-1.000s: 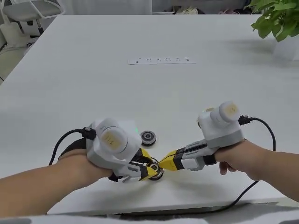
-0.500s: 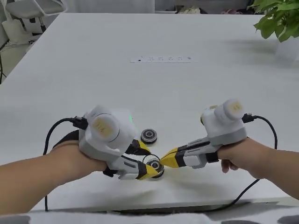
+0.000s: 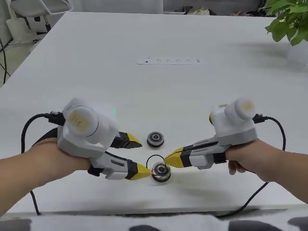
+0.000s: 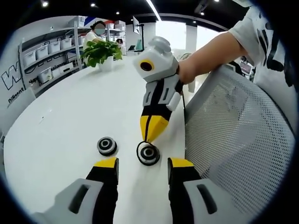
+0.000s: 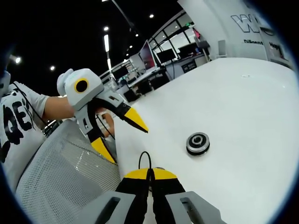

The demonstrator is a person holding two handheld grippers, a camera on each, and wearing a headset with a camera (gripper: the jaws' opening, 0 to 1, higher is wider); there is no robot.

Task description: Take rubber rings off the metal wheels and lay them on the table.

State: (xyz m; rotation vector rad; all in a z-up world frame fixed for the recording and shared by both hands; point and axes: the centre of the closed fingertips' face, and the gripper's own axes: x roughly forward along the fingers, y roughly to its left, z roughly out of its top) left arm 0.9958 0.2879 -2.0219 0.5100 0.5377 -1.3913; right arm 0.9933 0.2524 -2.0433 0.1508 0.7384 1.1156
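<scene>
The black rubber ring (image 3: 153, 156) stands as a thin loop over the nearer metal wheel (image 3: 160, 172), which lies flat on the white table (image 3: 202, 96) close to its front edge. The ring's upper part is drawn toward the right gripper (image 3: 169, 159), whose yellow tips are pressed together on it. Its lower part runs down to the wheel's rim, and whether it has come free there I cannot tell. In the right gripper view the loop (image 5: 141, 161) rises straight out of the closed tips of the right gripper (image 5: 149, 173).

The left gripper (image 3: 138, 156) is spread wide, one tip just beside the wheel on the table and the other up and apart, gripping nothing. In the left gripper view the wheel (image 4: 148, 155) lies just ahead of the gap of the left gripper (image 4: 144, 163), with the ring (image 4: 138, 148) bulging off its left side under the right gripper (image 4: 152, 134).

A second metal wheel (image 3: 155, 139), with its black ring seated around it, lies near the first, farther from the table edge. It shows too in the left gripper view (image 4: 107, 145) and in the right gripper view (image 5: 198, 143).

Farther back a white power strip (image 3: 168, 61) lies on the table, and a green plant (image 3: 288, 21) stands at the far right corner.
</scene>
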